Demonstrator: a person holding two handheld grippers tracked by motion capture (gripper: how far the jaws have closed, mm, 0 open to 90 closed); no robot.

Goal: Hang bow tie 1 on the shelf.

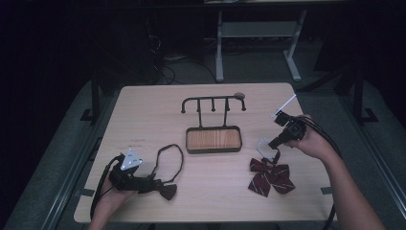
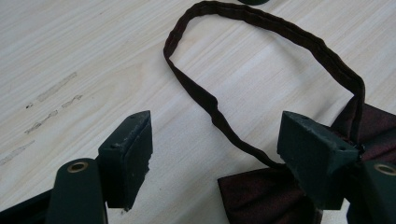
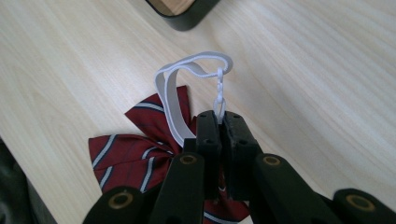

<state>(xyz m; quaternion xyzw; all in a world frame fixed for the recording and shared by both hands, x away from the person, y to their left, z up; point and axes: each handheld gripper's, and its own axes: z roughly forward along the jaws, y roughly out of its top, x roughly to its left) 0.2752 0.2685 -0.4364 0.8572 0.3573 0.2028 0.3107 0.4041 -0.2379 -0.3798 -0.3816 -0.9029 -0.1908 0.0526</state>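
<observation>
A dark maroon bow tie lies at the front left of the table, its strap loop spread flat behind it. My left gripper is open and low over it; one jaw rests by the bow, the other over bare wood. A red striped bow tie lies at the front right. My right gripper is shut on the clip end of its white strap, which arches up from the bow.
A black hook rack stands mid-table on a dark-rimmed wooden tray base. The light wooden table ends close in front of both bow ties. Cables trail from each gripper.
</observation>
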